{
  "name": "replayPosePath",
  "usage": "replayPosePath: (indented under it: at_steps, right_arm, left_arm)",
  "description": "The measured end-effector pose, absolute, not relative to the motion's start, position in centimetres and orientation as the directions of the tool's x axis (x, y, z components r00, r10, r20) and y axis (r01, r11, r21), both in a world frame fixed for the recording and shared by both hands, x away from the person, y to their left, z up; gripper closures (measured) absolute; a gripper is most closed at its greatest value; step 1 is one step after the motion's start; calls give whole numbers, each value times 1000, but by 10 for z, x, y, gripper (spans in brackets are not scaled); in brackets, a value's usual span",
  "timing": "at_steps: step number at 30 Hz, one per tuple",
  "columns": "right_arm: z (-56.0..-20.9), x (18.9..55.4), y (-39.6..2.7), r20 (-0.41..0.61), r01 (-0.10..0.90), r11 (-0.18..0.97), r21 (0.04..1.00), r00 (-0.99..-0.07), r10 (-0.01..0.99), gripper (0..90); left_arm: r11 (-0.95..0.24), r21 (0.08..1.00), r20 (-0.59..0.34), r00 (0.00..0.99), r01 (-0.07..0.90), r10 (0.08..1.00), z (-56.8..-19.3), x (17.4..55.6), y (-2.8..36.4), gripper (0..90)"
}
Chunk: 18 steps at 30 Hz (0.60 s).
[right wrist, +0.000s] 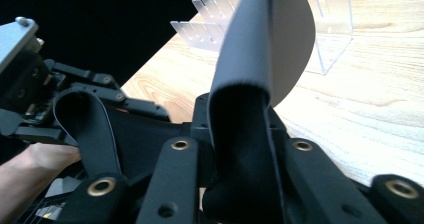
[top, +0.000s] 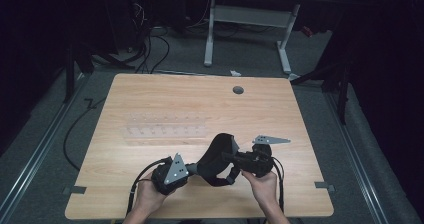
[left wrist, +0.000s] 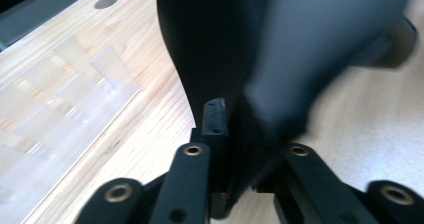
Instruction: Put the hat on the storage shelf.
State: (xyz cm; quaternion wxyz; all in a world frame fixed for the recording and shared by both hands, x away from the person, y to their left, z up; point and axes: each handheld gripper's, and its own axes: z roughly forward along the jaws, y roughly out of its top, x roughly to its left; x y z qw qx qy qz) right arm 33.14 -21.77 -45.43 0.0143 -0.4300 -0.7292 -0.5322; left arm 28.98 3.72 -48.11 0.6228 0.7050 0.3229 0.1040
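Black stretchy fabric, some kind of padded strap or brace [top: 216, 156], is what both hands are working on here, held up just above the near middle of the wooden table [top: 150, 94]. From the high view the left gripper [top: 192, 170] comes in from the lower left with its grey plate on top, and its jaws are pinched down on the lower left end of the strap. In the left gripper view you can see that the jaws have closed in tight with the dark fabric [left wrist: 235, 59] squeezed between them, and the material rises up and away from them in a big curve. The right gripper [top: 227, 156] sits just to the right of it, pointing left toward the other one, and it has the upper part of the strap. In the right gripper view a folded edge of the fabric [right wrist: 250, 114] stands between the two jaws, which are narrow and pressed against it on both sides, with a grey flap curling up above them. That same view also shows the other gripper off to the left, with a loop of strap [right wrist: 82, 119] hanging by it and a bit of the person's hand below. Farther back on the table, well apart from the strap, lies a clear plastic rack [top: 165, 126] with a row of little dividers, and there's a round grey cable hole [top: 238, 90] near the far edge.
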Motion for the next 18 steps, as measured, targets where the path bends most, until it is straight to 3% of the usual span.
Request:
replayPosePath:
  at_steps: [1, 2, 5, 8, 14, 18]
  right_arm:
    - [-454, 331, -218, 478, 642, 64, 764, -630, 612, 739]
    - [-454, 332, -218, 479, 639, 53, 767, -626, 615, 653]
    - [-454, 332, -220, 484, 632, 38, 774, -629, 608, 612]
    - [-453, 332, -225, 487, 615, 0, 789, -625, 610, 500]
    - [-457, 330, -236, 480, 600, -33, 799, -605, 635, 450]
    - [-472, 331, -247, 401, 593, 12, 805, -558, 727, 419]
  left_arm:
    - [-16, 945, -256, 770, 326, 585, -481, 290, 37, 858]
    - [-17, 941, -268, 775, 338, 573, -481, 288, 39, 864]
    - [-22, 937, -276, 776, 349, 567, -481, 288, 40, 867]
    - [4, 928, -311, 769, 373, 558, -478, 287, 45, 867]
    - [61, 917, -359, 750, 394, 555, -472, 290, 52, 867]
    - [83, 908, -387, 747, 410, 541, -467, 288, 56, 867]
